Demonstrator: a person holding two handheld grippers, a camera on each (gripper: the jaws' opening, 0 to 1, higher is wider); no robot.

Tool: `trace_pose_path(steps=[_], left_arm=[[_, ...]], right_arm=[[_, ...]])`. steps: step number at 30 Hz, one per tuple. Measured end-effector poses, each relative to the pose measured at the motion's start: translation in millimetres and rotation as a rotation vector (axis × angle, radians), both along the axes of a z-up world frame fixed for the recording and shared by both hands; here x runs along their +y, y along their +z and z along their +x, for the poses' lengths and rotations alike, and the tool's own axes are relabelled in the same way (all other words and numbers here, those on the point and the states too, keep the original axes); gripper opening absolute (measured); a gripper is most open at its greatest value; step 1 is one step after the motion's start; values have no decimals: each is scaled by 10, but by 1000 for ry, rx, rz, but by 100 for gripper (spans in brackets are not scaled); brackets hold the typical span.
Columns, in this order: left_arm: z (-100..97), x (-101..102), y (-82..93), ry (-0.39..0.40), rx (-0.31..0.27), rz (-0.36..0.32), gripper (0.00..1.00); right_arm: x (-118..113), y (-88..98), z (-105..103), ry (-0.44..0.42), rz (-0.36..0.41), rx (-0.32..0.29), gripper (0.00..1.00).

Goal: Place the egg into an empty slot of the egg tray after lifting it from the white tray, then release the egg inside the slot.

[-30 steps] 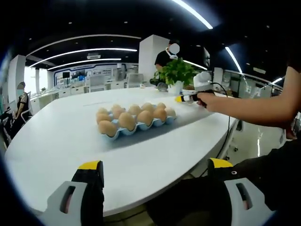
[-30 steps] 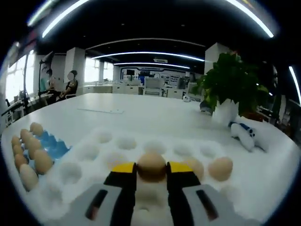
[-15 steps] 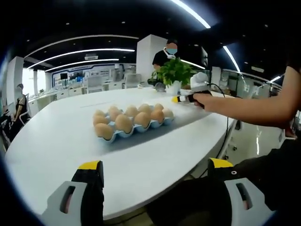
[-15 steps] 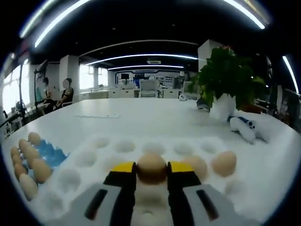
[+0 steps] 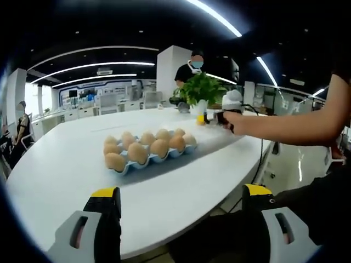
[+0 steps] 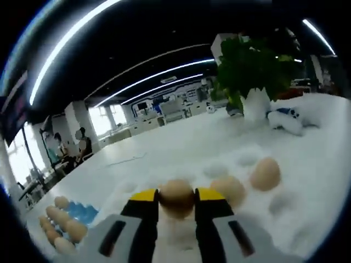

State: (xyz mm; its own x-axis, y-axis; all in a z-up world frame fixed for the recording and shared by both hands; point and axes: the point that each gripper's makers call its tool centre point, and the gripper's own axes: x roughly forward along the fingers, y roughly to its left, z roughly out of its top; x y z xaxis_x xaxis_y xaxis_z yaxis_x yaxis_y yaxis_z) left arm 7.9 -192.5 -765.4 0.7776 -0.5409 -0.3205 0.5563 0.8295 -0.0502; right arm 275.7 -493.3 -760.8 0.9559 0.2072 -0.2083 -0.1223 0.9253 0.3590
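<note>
Nearest in the right gripper view, right gripper [image 6: 176, 201] clamped on a brown egg [image 6: 176, 194], egg pinched between the two yellow-tipped jaws and poking up just above them. Directly beyond, the white tray [image 6: 285, 216] with round hollows, two more eggs [image 6: 265, 173] resting in it to the right of the held one. Lower left, the blue egg tray [image 6: 83, 211] with a row of eggs, well apart from the jaws. Farther off, a potted plant [image 6: 253, 66] on the white table [image 6: 181, 143]. In the left gripper view, left gripper [image 5: 182, 200] spread wide with nothing between its jaws, near the table edge; beyond, the egg tray nearly full; farther right, an outstretched arm [image 5: 290, 125] holding the other gripper.
</note>
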Motion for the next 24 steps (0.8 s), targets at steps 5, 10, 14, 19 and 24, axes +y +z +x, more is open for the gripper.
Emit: trace_pose_path(steps=[5, 10, 14, 19, 24], left_arm=[[-18, 39, 20, 6, -5, -3, 93], [-29, 116, 56, 18, -19, 3, 93], [-41, 154, 56, 26, -20, -1, 93], [-44, 188, 43, 34, -18, -4, 93], [-51, 202, 44, 41, -21, -5, 93]], right_arm=[[96, 186, -185, -12, 207, -24, 25], [228, 279, -261, -12, 424, -10, 25], [370, 298, -236, 7, 418, 8, 25], [735, 311, -204, 90, 468, 39, 26], [1187, 322, -194, 212, 498, 72, 26]])
